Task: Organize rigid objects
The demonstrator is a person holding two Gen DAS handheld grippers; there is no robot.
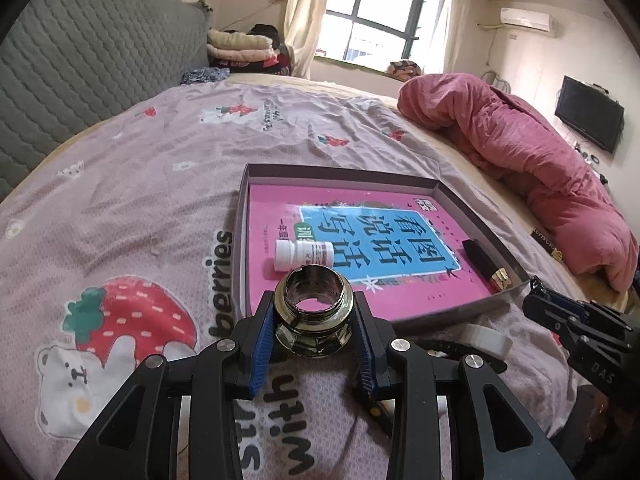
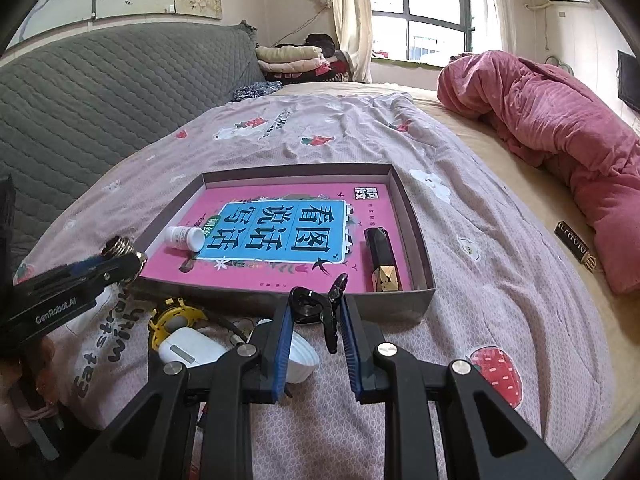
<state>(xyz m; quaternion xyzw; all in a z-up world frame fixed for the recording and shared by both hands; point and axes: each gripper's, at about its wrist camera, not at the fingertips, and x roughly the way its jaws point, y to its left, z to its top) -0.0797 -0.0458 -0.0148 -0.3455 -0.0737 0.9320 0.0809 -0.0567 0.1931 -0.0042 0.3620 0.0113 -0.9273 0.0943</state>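
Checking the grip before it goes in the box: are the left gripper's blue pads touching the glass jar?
Touching. The left wrist view shows both blue pads pressed against the glass jar's sides, no gap.

1. Left tool (image 1: 314, 312): pitched downward, blue pads (image 1: 262, 344) pressed on both sides of a round metallic ring-shaped piece (image 1: 313, 304), held clear above the bed.
2. Right tool (image 2: 314, 320): pitched downward, jaws narrow, clamped on a small black clip-like item (image 2: 316, 306).
3. The two tools sit side by side, apart.
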